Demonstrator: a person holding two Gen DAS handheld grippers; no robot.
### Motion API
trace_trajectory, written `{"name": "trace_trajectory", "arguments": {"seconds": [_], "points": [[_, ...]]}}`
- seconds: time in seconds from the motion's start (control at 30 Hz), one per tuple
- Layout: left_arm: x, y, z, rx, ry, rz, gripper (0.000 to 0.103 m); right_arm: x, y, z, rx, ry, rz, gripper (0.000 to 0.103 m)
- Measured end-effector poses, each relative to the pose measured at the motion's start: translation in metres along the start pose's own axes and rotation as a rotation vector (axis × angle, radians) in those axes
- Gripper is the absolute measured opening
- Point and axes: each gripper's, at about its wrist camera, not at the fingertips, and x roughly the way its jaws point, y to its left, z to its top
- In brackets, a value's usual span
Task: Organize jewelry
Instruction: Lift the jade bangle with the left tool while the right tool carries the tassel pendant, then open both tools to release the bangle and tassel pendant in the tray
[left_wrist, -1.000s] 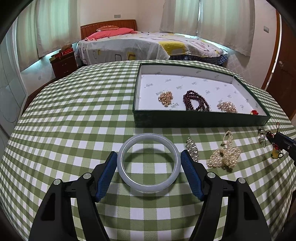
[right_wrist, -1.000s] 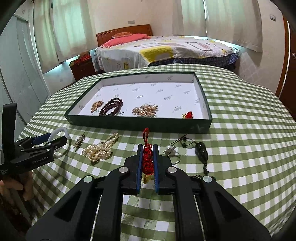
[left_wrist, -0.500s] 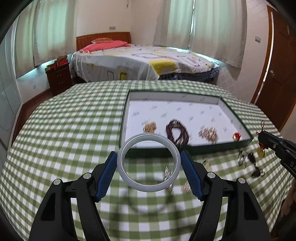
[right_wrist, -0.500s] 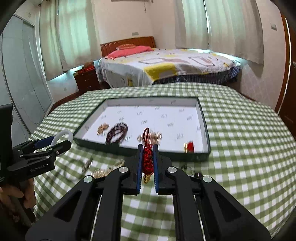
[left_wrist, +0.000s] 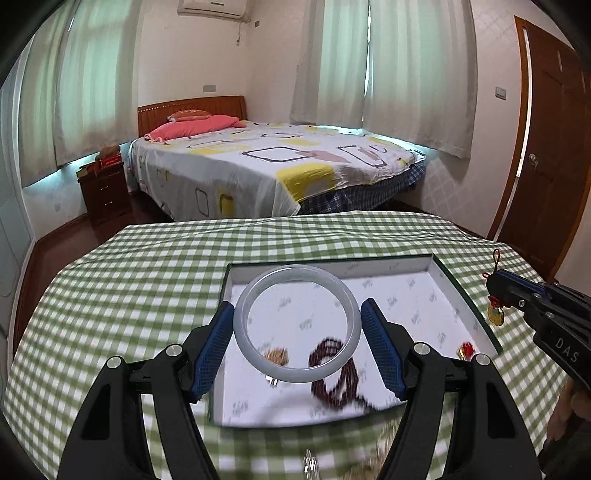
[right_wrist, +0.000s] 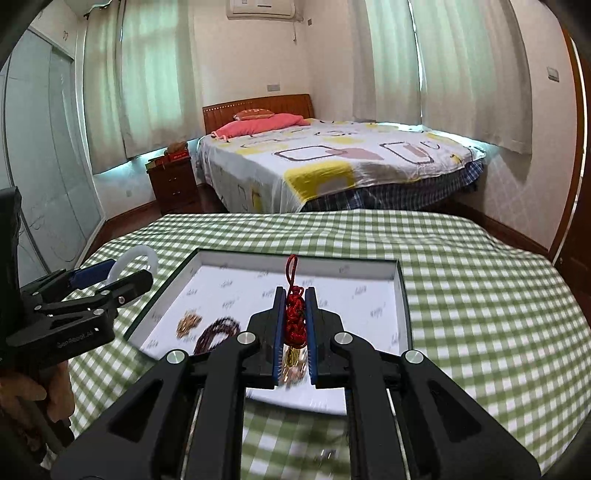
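Left tongs are spanning wide, pinching the rigid, slippery, breakable bangle across its rim — right tongs are squeezing the soft red knot charm.

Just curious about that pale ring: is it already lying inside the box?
No, the pale ring is held up between the left gripper's blue fingers, above the box.

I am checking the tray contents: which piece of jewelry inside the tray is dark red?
The beaded bracelet, coiled on the white floor of the tray. Its beads are dark maroon; the cluster to its left is golden, and the small piece near the right wall is bright red.
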Motion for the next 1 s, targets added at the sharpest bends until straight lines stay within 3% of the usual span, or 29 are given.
{"name": "trace_trajectory", "arguments": {"seconds": [0.23,0.47,0.83,0.93,1.0], "points": [[0.05,-0.007,0.007,0.003,0.062,-0.003,0.068,0.04,-0.014,0.01,0.005,0.033,-0.008,0.011],[0.096,-0.003,-0.004,-0.013,0.18,0.007,0.068,0.093,-0.025,-0.006,0.029,0.146,-0.004,0.011],[0.126,0.008,-0.015,-0.067,0.314,0.021,0.068,0.127,-0.031,-0.022,0.057,0.258,-0.019,0.012],[0.128,0.01,-0.015,-0.081,0.327,0.019,0.068,0.128,-0.033,-0.023,0.059,0.26,-0.024,0.015],[0.129,0.011,-0.015,-0.088,0.335,0.016,0.068,0.129,-0.034,-0.023,0.062,0.263,-0.022,0.029]]}}
